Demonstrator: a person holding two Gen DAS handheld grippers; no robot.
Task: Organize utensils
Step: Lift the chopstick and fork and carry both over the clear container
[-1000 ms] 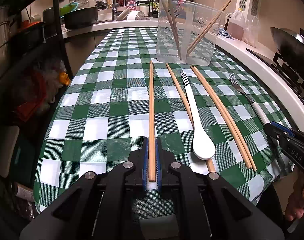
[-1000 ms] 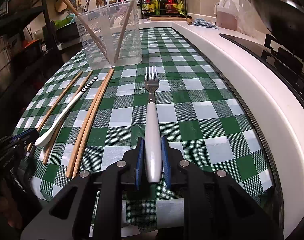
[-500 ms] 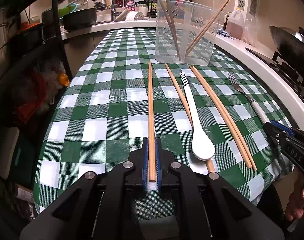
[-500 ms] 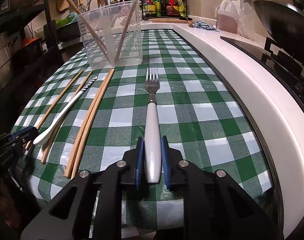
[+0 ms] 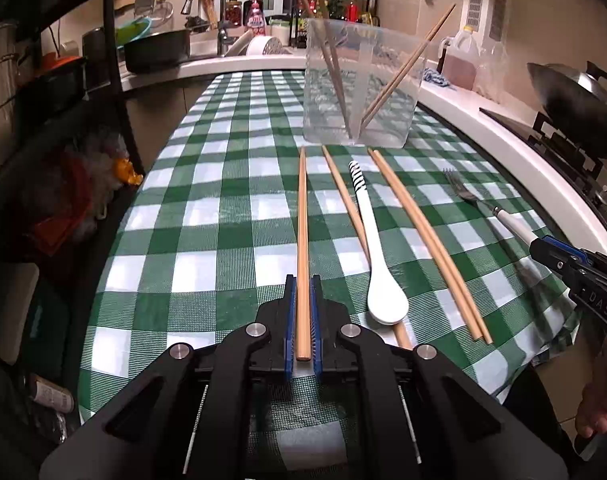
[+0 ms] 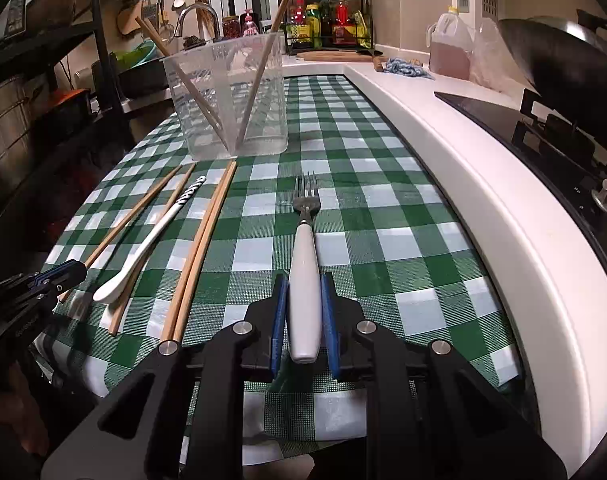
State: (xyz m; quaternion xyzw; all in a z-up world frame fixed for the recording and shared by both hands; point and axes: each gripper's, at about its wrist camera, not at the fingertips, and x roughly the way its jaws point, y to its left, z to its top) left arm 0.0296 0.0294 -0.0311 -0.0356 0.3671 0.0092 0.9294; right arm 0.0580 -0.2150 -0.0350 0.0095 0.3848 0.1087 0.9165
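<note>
My left gripper (image 5: 302,284) is shut on the near end of a single wooden chopstick (image 5: 302,224) that reaches out over the green checked tablecloth (image 5: 207,216). My right gripper (image 6: 303,282) is shut on the white handle of a fork (image 6: 305,240), tines pointing away. On the cloth between them lie another chopstick (image 5: 343,196), a white spoon (image 5: 373,248) with a striped handle end, and a pair of chopsticks (image 5: 423,236). A clear plastic container (image 5: 359,88) stands at the back with three chopsticks leaning inside.
A white counter edge (image 6: 483,208) runs along the right, with a black stove (image 6: 543,128) and a wok (image 5: 575,100) beyond it. A dark shelf rack (image 5: 63,80) stands on the left. A sink (image 5: 207,12) and bottles sit behind the table.
</note>
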